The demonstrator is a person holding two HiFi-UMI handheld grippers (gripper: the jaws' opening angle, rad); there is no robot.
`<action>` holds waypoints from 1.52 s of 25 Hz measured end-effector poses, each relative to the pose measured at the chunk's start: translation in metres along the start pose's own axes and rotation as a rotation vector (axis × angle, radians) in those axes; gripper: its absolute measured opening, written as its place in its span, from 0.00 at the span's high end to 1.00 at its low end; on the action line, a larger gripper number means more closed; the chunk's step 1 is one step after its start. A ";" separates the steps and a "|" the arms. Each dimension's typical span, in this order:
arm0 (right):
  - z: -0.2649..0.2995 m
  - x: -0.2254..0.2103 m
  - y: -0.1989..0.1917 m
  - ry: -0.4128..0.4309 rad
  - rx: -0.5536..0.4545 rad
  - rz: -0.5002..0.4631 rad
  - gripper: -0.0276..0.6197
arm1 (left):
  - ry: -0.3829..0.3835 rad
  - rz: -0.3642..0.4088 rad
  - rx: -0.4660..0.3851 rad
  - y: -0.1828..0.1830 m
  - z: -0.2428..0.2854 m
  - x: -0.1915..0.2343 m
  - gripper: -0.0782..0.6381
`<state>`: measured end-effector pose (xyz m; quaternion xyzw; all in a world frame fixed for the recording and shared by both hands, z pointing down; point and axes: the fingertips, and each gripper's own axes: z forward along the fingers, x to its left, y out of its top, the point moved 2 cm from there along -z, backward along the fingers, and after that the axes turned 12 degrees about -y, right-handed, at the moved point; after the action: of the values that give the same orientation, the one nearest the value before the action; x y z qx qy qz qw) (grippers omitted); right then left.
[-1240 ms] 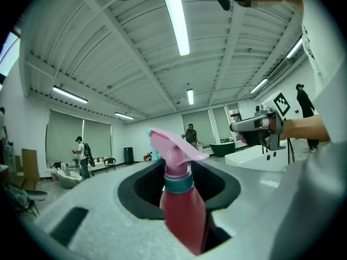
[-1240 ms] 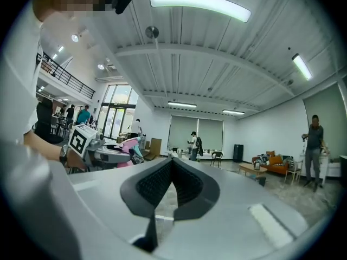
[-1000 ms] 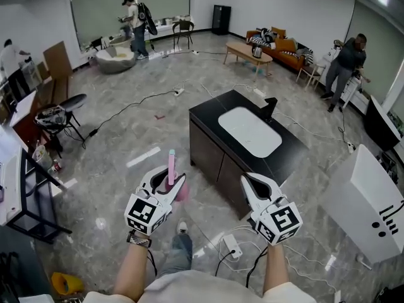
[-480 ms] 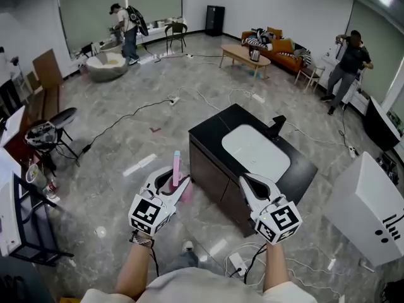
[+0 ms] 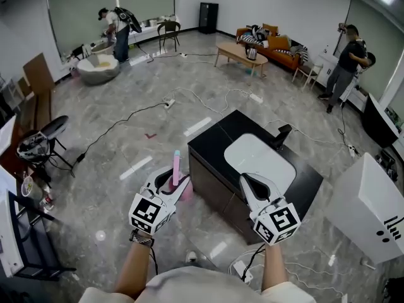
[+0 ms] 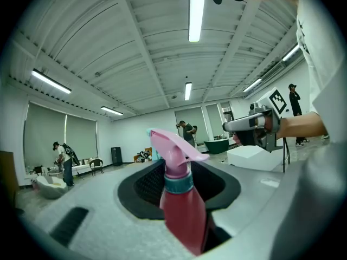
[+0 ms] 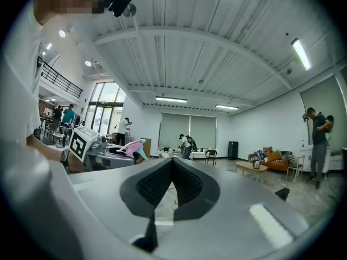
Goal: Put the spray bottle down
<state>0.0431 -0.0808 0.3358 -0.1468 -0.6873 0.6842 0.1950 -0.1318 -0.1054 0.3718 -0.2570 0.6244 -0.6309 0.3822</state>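
Observation:
My left gripper (image 5: pixel 172 178) is shut on a pink spray bottle (image 5: pixel 176 168) and holds it upright in the air, nozzle end up, left of the black counter (image 5: pixel 214 133). In the left gripper view the bottle (image 6: pixel 181 210) fills the gap between the black pads, its teal collar and pink trigger head sticking out past them. My right gripper (image 5: pixel 250 179) hovers over the counter's near corner, and its jaws (image 7: pixel 172 164) meet at the tips with nothing between them. The right gripper view also shows the bottle (image 7: pixel 130 147) off to the left.
A white sink basin (image 5: pixel 260 160) with a black faucet (image 5: pixel 282 134) is set into the counter. A large white box (image 5: pixel 372 207) stands at the right. Cables (image 5: pixel 126 115) trail over the grey floor. People stand at the far left (image 5: pixel 115 24) and far right (image 5: pixel 347 62).
The view has moved forward across the room, so the counter lies closer under the grippers. Both grippers keep their pose, the left still shut on the bottle.

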 end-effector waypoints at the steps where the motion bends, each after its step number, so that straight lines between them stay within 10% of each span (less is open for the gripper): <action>1: 0.008 -0.001 -0.002 0.002 0.009 -0.002 0.95 | -0.004 -0.001 0.001 -0.002 0.003 0.008 0.68; 38: 0.177 -0.137 -0.068 -0.030 0.156 0.052 0.95 | -0.006 -0.059 0.073 -0.088 0.191 0.199 0.68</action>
<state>0.0848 -0.3030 0.3969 -0.1386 -0.6307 0.7426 0.1777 -0.1071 -0.3843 0.4449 -0.2629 0.5919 -0.6635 0.3745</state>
